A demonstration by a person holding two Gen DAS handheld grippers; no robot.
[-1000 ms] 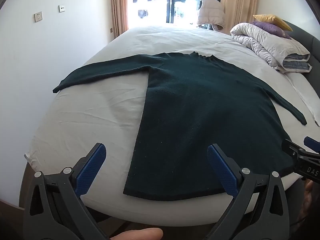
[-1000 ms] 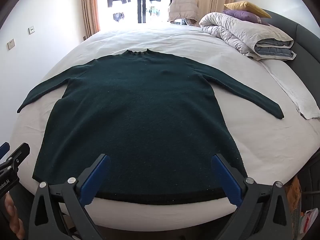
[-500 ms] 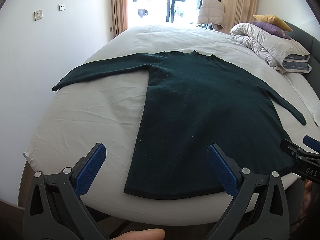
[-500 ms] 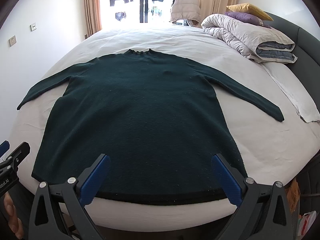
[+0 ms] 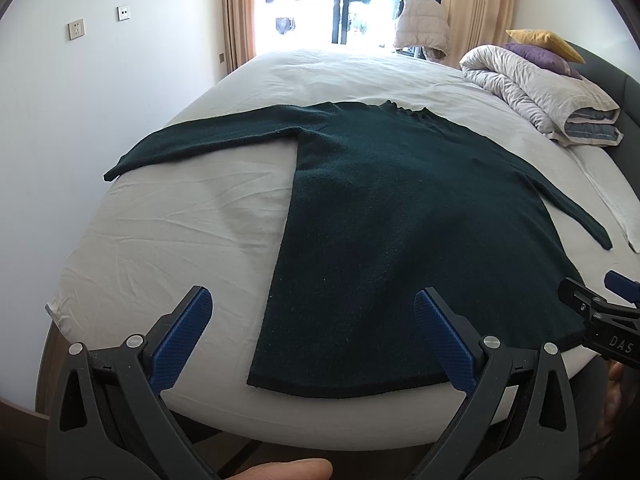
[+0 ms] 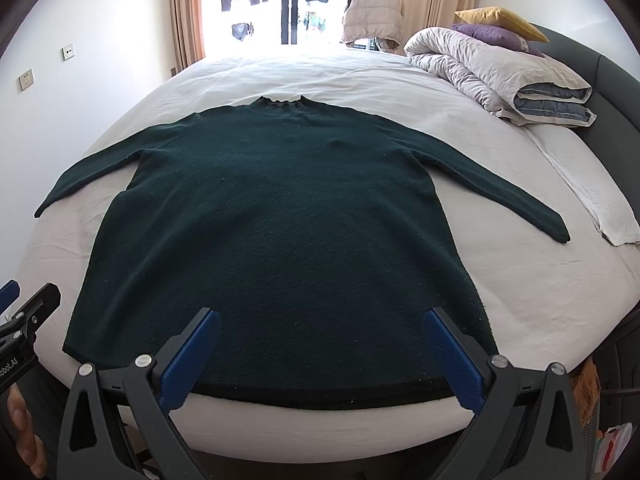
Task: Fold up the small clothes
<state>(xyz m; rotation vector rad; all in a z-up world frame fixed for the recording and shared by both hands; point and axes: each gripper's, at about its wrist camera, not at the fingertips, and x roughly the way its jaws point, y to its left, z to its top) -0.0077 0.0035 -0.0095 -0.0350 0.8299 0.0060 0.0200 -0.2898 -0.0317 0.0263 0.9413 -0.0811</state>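
Dark green knitted sweater (image 6: pixel 276 240) flat on white-sheeted bed (image 5: pixel 160 232), collar far, hem nearest, long axis running straight away. Right gripper (image 6: pixel 320 344) over hem middle, left gripper (image 5: pixel 312 332) near left hem corner; both spread wide, empty, probably not touching.

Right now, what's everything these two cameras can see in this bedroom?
sweater: one, dark green, spread flat on the bed, sleeves out, hem nearest the grippers
bed: one, white sheet, fills the middle
duvet: one, pale grey, folded at the right by the headboard
cushions: two, yellow and purple, on the duvet
white towel: one, along the bed's right edge
puffer jacket: one, beige, by the window
curtains: beige, either side of the window
wall sockets: two, white, left wall
left gripper: black with blue pads, open, over the hem's left corner
right gripper: same, open, over the hem
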